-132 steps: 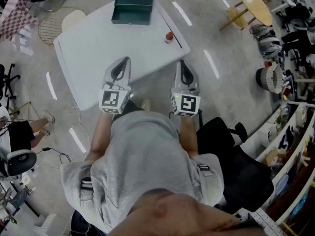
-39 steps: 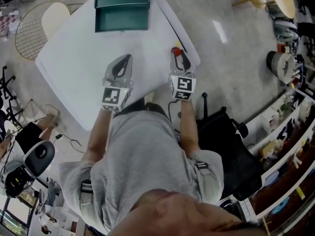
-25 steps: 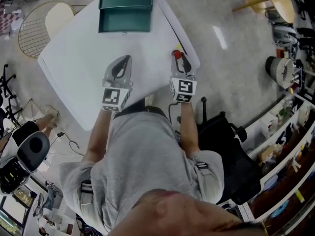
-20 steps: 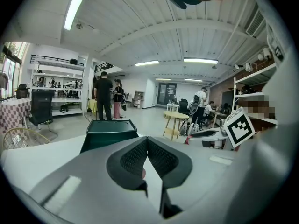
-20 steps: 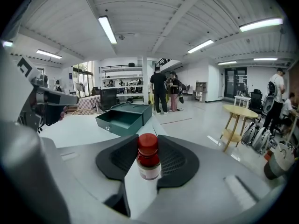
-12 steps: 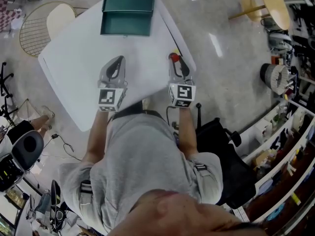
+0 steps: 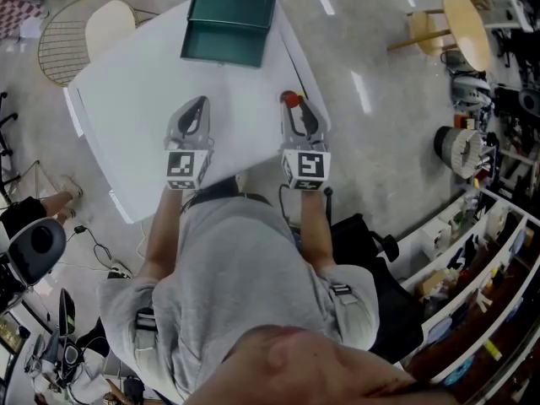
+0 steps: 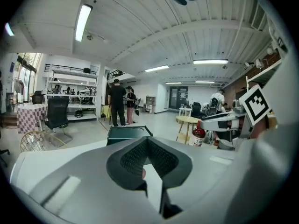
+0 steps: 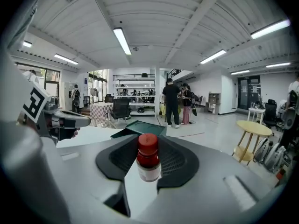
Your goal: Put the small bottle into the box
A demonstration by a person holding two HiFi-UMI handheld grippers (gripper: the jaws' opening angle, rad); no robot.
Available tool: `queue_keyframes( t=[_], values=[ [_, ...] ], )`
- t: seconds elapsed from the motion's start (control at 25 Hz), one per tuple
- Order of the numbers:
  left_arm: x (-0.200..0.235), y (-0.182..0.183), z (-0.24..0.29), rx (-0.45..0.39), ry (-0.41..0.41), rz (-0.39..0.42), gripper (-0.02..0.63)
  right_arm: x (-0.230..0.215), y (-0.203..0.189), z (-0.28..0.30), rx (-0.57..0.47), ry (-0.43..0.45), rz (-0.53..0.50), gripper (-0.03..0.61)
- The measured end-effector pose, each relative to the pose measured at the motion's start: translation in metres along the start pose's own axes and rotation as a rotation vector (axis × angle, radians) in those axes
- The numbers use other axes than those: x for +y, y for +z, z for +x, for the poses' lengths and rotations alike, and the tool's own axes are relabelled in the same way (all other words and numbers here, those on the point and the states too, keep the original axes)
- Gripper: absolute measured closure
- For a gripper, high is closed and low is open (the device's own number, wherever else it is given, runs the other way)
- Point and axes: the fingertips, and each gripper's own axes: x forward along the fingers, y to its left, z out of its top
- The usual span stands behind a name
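The small bottle (image 9: 148, 162), dark red with a red cap and a pale label, stands upright between the pads of my right gripper (image 9: 148, 158), which is shut on it. In the head view that gripper (image 7: 293, 105) is over the white table's (image 7: 135, 108) right edge, with the red cap (image 7: 289, 99) showing at its tip. The open dark green box (image 7: 229, 25) sits at the table's far end, well ahead and a little left of the bottle. My left gripper (image 7: 195, 108) hovers over the table's near part; its pads (image 8: 133, 155) meet at the tips with nothing between them.
A wire-backed chair (image 7: 84, 32) stands beyond the table's left corner. A round wooden table (image 7: 464, 15) is far right, and a black office chair (image 7: 380, 251) is behind my right side. Shelving lines the right wall. Two people (image 9: 176, 101) stand far behind the box.
Several seconds ago the bottle stood alone at the table's right edge; my right gripper has reached it and closed on it. Over the last second only the view has shifted.
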Motion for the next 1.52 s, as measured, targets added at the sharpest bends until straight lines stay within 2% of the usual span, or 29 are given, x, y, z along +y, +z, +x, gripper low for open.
queue_keyframes(
  t=[0.48, 0.8, 1.24, 1.52],
  values=[
    [0.042, 0.005, -0.014, -0.035, 0.059, 0.025, 0.603, 0.061, 0.05, 0.029, -0.058, 0.117, -0.057, 0.448],
    [0.057, 0.008, -0.018, -0.054, 0.124, -0.019, 0.603, 0.084, 0.068, 0.053, -0.069, 0.198, -0.072, 0.448],
    [0.125, 0.009, -0.025, -0.067, 0.261, -0.097, 0.603, 0.128, 0.087, 0.117, -0.065, 0.292, -0.096, 0.448],
    [0.154, 0.001, -0.029, -0.04, 0.295, -0.137, 0.603, 0.157, 0.094, 0.148, -0.057, 0.345, -0.123, 0.448]
  ],
)
